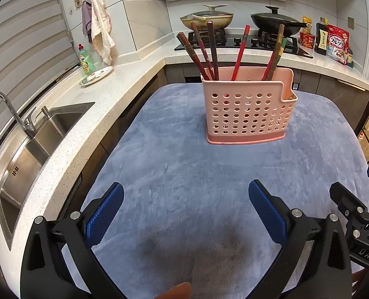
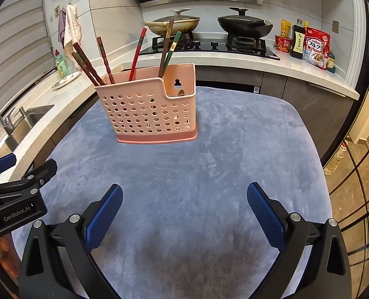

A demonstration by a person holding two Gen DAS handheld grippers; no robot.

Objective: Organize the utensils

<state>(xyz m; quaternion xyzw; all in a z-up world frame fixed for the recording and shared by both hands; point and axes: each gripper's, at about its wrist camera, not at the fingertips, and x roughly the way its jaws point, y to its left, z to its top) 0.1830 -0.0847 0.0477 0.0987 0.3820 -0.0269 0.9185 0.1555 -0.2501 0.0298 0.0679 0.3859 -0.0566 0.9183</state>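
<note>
Left wrist view: left gripper spread wide, nothing held, w/ right gripper beside it at right, also spread, empty. Pink utensil holder far centre on blue cloth, chopsticks upright inside.

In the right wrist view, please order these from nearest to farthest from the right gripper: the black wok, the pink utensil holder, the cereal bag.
From the right gripper:
1. Pink utensil holder, on the blue cloth, ahead-left.
2. Black wok and cereal bag, on the stove and right counter: too close to call.
</note>
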